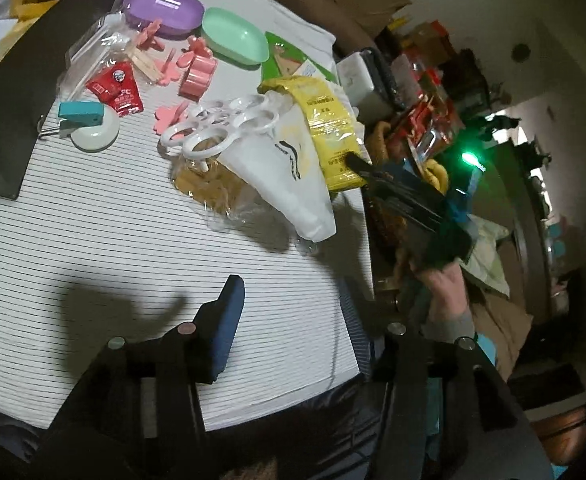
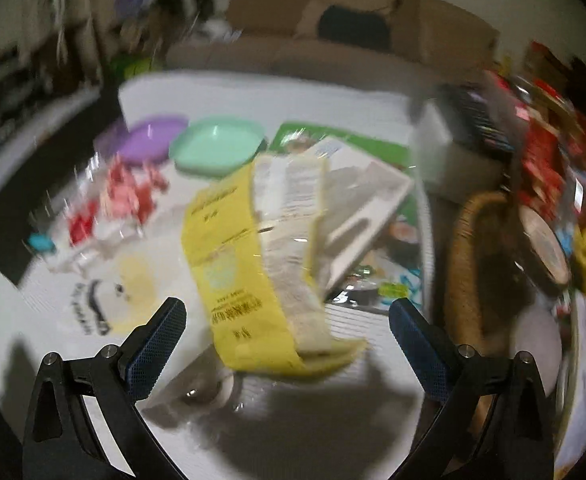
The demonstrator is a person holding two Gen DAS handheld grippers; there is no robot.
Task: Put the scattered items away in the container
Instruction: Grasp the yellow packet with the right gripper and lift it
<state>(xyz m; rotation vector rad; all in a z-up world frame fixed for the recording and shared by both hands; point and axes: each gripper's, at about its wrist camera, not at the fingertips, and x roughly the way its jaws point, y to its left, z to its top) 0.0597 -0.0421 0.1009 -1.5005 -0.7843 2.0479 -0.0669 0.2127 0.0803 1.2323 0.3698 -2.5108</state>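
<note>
The right tongs stand spread, nothing pinched. The yellow packet lies on the tabletop just ahead between their tips, long axis running away from them. The left tongs are empty, half spread, farther off.

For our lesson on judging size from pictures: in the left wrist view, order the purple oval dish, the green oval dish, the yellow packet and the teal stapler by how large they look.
1. yellow packet
2. purple oval dish
3. green oval dish, close to the purple one, so unsure
4. teal stapler
</note>
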